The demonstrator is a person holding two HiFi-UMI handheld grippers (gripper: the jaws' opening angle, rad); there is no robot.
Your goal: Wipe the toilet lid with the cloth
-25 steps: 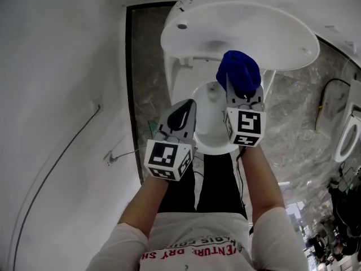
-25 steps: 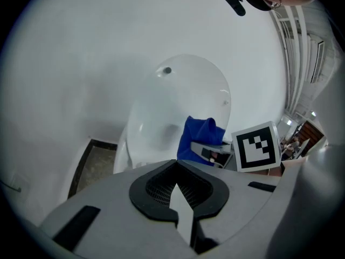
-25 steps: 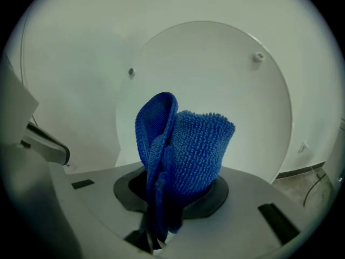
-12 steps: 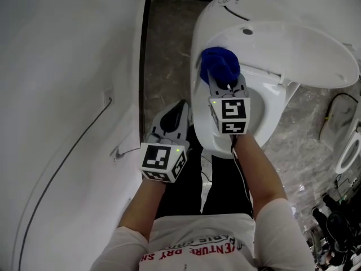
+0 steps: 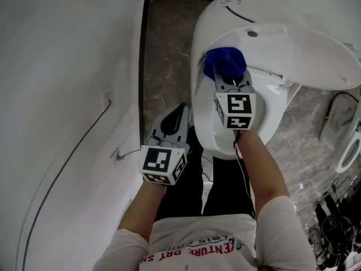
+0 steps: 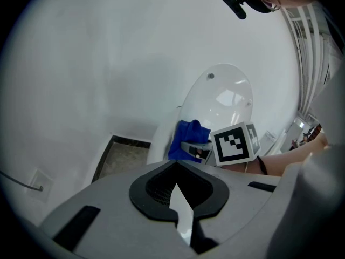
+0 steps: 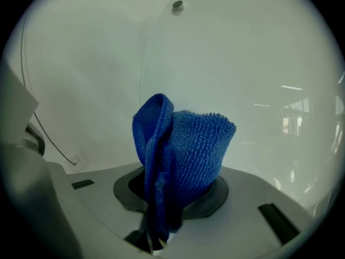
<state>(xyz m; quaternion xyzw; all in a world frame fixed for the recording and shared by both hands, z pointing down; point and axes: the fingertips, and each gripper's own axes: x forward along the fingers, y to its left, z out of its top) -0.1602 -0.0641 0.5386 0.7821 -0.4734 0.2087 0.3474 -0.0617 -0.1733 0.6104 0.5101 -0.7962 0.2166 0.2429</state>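
Observation:
The white toilet lid (image 5: 299,44) stands raised above the bowl (image 5: 206,131). A blue cloth (image 5: 224,62) is bunched against the lid's inner face, near its left edge. My right gripper (image 5: 230,82) is shut on the cloth, which fills the right gripper view (image 7: 186,150) with the glossy lid (image 7: 259,63) right behind it. Lower left, beside the bowl, my left gripper (image 5: 179,113) is shut and holds nothing. In the left gripper view its jaws (image 6: 180,201) point at the lid (image 6: 226,99), the cloth (image 6: 186,139) and the right gripper's marker cube (image 6: 234,143).
A white wall (image 5: 62,66) runs along the left, with a socket (image 5: 107,99) and a thin cable (image 5: 67,151). Marble floor (image 5: 163,44) shows between wall and toilet. Another white fixture (image 5: 347,145) and dark clutter (image 5: 333,230) are at the right edge.
My right gripper has carried the cloth from the lid's middle to its left part, then slightly up along it. The left gripper has stayed low beside the bowl.

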